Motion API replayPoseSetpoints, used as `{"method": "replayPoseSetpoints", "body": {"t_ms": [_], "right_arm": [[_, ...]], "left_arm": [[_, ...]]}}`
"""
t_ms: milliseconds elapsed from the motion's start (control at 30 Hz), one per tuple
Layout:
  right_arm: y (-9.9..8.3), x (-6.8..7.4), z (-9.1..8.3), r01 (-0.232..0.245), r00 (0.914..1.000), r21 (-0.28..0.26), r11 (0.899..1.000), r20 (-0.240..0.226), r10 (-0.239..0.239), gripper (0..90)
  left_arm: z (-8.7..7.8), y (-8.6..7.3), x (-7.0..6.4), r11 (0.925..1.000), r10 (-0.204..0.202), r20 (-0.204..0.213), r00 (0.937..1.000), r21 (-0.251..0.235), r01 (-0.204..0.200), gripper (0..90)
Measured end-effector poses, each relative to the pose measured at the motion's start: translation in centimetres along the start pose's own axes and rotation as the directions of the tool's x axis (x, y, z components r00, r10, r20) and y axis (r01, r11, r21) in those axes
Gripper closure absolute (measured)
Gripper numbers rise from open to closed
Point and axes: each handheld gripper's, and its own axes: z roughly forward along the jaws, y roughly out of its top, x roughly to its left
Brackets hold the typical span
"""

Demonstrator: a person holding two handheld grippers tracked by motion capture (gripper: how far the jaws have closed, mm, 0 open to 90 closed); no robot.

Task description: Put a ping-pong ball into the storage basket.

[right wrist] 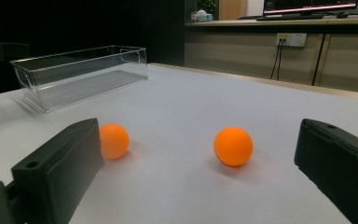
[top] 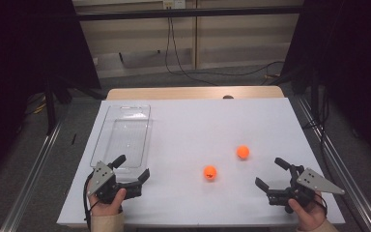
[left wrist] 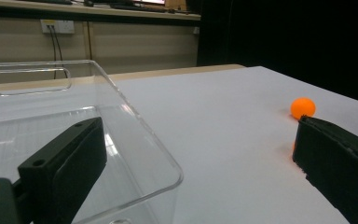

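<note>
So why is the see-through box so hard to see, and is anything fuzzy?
High view: the clear box nearly blends into the white table, dark surroundings. Left gripper view: its rim glints, close jaws look soft. Right gripper view: balls sharp, soft shadows beneath.

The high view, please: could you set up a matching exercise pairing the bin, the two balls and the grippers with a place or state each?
Things:
1. bin
2. left gripper
3. right gripper
4. balls

Descriptions:
A. orange, loose on the table's middle
B. open, at the near right corner
C. clear, empty, on the left side
D. open, just before the bin's near end

Pairs: 1-C, 2-D, 3-B, 4-A
</note>
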Motion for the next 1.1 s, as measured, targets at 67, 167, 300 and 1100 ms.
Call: {"method": "replayPoseSetpoints", "body": {"t_ms": [67,167,300,1100], "right_arm": [[0.0,0.0,0.0,-0.001,1.0000,0.000,1.000,-0.002,0.001,0.5],[0.0,0.0,0.0,-0.002,1.0000,0.003,1.000,-0.002,0.002,0.5],[0.0,0.0,0.0,0.002,1.0000,0.001,1.000,-0.003,-0.002,0.6],[0.1,0.1,0.1,0.007,0.9999,-0.001,1.000,-0.012,-0.007,0.8]], "left_arm": [[0.3,0.1,-0.2,1.0000,-0.002,0.016,0.9999,0.000,0.002,2.8],[0.8,0.3,-0.5,1.0000,-0.001,0.032,0.9995,0.002,0.001,2.7],[1.4,0.5,-0.9,1.0000,-0.006,0.057,0.9984,0.008,0.005,2.7],[3.4,0.7,-3.0,0.9995,0.003,0.126,0.9920,0.031,-0.007,2.6]]}}
